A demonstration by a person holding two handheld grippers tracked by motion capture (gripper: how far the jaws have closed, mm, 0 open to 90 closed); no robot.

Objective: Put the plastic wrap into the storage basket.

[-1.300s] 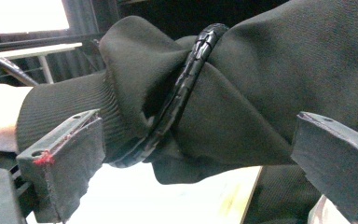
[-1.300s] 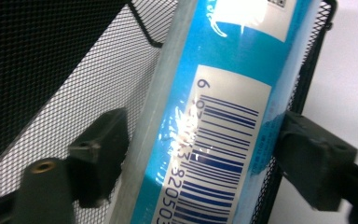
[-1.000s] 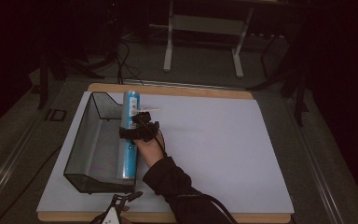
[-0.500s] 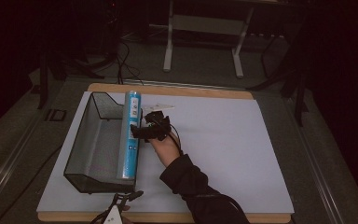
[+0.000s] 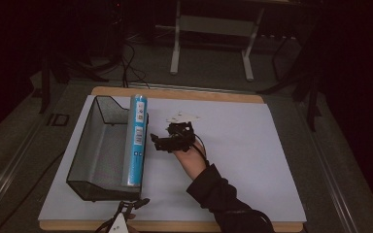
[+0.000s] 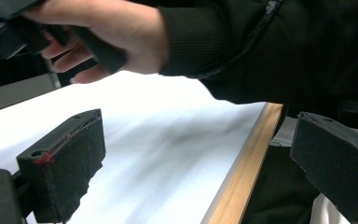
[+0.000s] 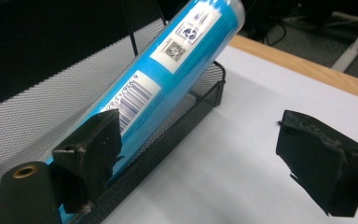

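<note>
right gripper (image 5: 154, 141) jaws apart and empty beside long blue plastic tube (image 5: 137, 141) lying in black wire-mesh basket (image 5: 90, 160); withdraw clear of the rim to avoid nudging it.

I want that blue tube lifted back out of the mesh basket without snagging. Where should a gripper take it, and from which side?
Probably at the far end of the blue tube, from above. It lies along the right wall of the mesh basket, its far end resting over the rim, so the round body there is free on both sides. The open right gripper is beside it, on the table side.
</note>
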